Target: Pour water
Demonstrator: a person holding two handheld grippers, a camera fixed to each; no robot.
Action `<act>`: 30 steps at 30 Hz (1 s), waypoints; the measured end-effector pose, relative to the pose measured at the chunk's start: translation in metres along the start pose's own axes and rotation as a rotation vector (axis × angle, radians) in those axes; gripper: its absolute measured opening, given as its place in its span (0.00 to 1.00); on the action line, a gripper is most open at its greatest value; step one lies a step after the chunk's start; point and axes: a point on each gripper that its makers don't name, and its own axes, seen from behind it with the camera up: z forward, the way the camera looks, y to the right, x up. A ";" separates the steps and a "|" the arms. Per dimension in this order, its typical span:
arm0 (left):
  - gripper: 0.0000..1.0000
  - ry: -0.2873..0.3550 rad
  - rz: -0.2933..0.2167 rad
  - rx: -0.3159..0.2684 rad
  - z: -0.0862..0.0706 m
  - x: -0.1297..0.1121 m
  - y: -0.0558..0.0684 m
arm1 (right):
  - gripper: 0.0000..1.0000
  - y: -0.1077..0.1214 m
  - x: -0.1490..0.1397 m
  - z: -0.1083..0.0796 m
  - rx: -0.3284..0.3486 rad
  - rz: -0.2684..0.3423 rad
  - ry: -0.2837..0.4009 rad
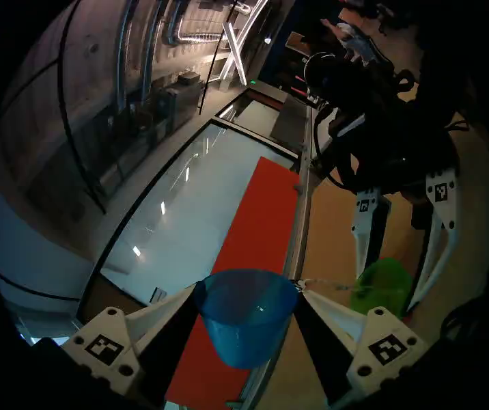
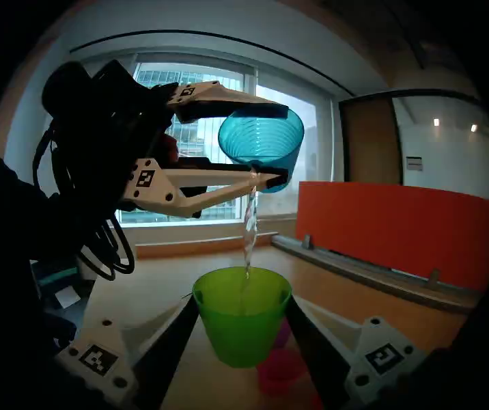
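My left gripper [image 1: 246, 321] is shut on a blue plastic cup [image 1: 246, 316], tipped on its side, with a thin stream of water [image 1: 326, 285] leaving its rim. In the right gripper view that blue cup [image 2: 261, 145] hangs high, held by the left gripper [image 2: 265, 147], and the water [image 2: 249, 229] falls into a green cup [image 2: 242, 323]. My right gripper [image 2: 242, 321] is shut on the green cup, holding it upright. The left gripper view shows the green cup [image 1: 384, 285] between the right gripper's white fingers [image 1: 363, 236], lower right.
A wooden table [image 2: 326, 287] lies under the cups, with an orange divider panel [image 2: 401, 229] on a metal rail along its side. A pink cup [image 2: 280, 369] stands on the table below the green one. A large window [image 2: 176, 123] is behind. A person's dark sleeve [image 2: 12, 225] is at left.
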 end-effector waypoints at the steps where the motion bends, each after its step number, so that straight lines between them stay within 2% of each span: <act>1: 0.89 0.000 0.003 -0.001 0.000 0.000 0.000 | 0.90 0.000 0.000 0.000 0.000 0.000 0.000; 30: 0.89 -0.011 0.087 -0.003 -0.004 0.004 0.001 | 0.90 -0.002 0.005 0.002 0.002 0.003 0.010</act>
